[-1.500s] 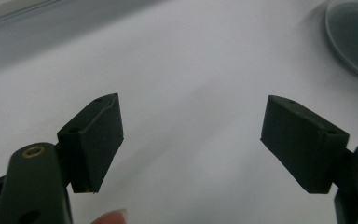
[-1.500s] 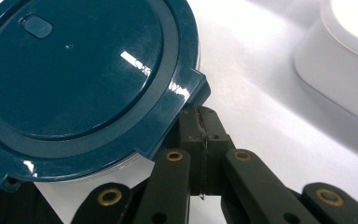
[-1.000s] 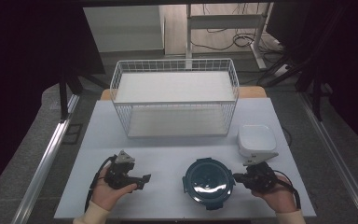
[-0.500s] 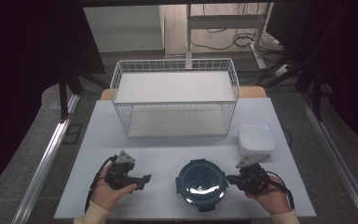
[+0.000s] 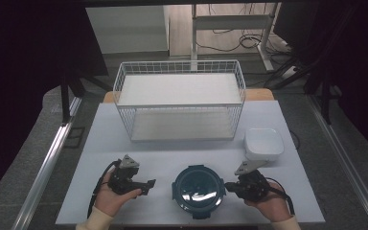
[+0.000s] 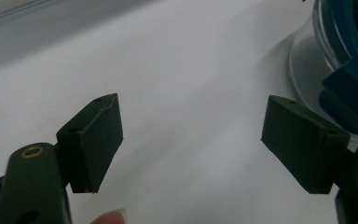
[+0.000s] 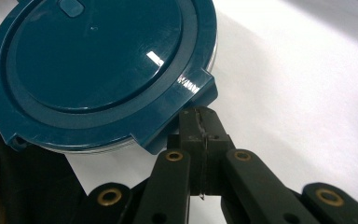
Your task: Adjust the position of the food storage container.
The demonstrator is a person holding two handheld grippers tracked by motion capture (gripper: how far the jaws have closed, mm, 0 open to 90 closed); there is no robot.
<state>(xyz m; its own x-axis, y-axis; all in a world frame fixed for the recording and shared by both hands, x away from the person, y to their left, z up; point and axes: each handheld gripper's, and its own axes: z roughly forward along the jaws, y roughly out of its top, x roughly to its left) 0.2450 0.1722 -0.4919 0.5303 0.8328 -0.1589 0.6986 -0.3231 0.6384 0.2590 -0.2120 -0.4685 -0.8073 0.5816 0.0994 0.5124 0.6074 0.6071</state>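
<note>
A round clear container with a dark teal lid (image 5: 196,190) stands at the table's front middle. In the right gripper view, the lid (image 7: 98,65) shows a latch tab at its edge. My right gripper (image 5: 227,184) is shut, jaws pressed together with nothing between them. Its tips (image 7: 200,116) rest against that tab from the right. My left gripper (image 5: 149,186) lies to the left of the container, apart from it, and points toward it. Its jaws (image 6: 191,140) stand wide open over bare table, with the container's side (image 6: 349,56) at the far right.
A white wire basket (image 5: 179,106) stands at the back middle of the white table (image 5: 124,139). A white square lidded box (image 5: 263,143) sits behind my right hand. Table edges run close to both hands at the front.
My right gripper has moved left, and the teal-lidded container has slid left with it toward the left gripper. The left hand has stayed still.
</note>
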